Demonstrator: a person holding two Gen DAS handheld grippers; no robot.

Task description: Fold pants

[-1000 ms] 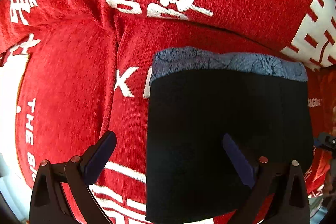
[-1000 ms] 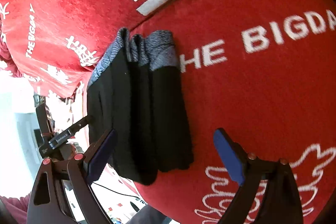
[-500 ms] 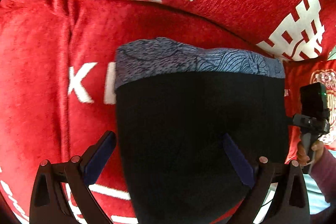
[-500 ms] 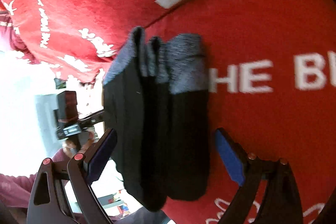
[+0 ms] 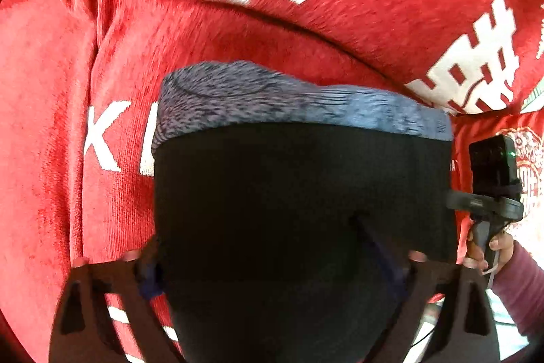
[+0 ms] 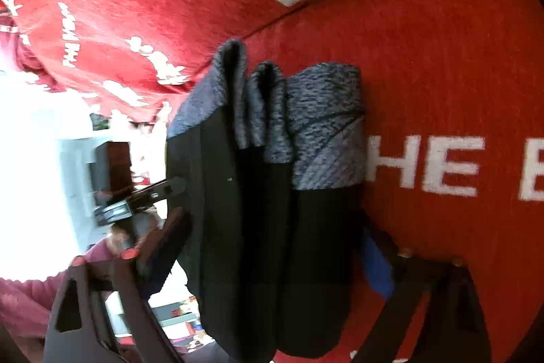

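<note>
The folded pants (image 5: 299,193) are black with a grey-blue heathered band at the far end. They lie on a red sofa cover (image 5: 51,125) with white lettering. In the left wrist view my left gripper (image 5: 272,254) is open, its fingers on either side of the near end of the pants. In the right wrist view the pants (image 6: 272,210) show as a stack of folded layers seen edge-on. My right gripper (image 6: 272,244) is open and straddles that stack. The right gripper also shows in the left wrist view (image 5: 489,193), at the pants' right edge.
The red cover (image 6: 442,73) spreads over seat and backrest cushions, with a seam between them behind the pants. Beyond the sofa's left end a bright room and floor clutter (image 6: 183,318) show. The person's maroon sleeve (image 5: 520,288) is at the lower right.
Both grippers have moved in closer to the pants, which now fill more of each view. The left gripper has shifted right so the pants sit between its fingers. Both stayed open.
</note>
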